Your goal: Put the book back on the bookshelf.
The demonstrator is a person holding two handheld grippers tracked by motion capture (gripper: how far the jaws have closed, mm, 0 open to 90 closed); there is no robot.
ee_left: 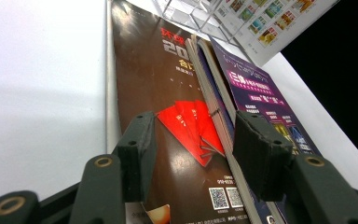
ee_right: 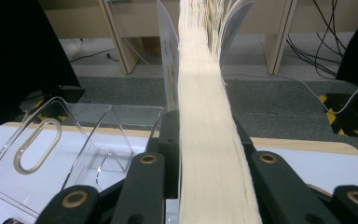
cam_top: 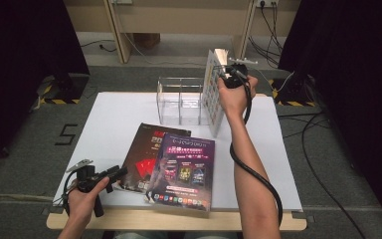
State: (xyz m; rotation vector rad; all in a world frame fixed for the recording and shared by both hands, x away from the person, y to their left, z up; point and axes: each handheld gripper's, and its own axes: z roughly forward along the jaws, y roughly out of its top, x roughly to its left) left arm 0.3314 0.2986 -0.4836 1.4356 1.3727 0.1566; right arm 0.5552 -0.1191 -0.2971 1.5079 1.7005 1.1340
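Right hand-held gripper (cam_top: 227, 71) around unreadable magazine (cam_top: 212, 94)

Landmark: clear acrylic rack (cam_top: 180, 101), back centre of white table top (cam_top: 114, 112).
- Right of rack: upright magazine (cam_top: 212, 94) stands touching its right wall, clamped in right gripper (cam_top: 227, 71); that side is blocked.
- Front of rack: narrow bare strip, then brown magazine (cam_top: 146, 157) with purple magazine (cam_top: 185, 169) overlapping it.
- Left of rack: bare table, wide passage down to left gripper (cam_top: 117, 173), jaws apart at the brown magazine's edge.
- Rack slots open from above.
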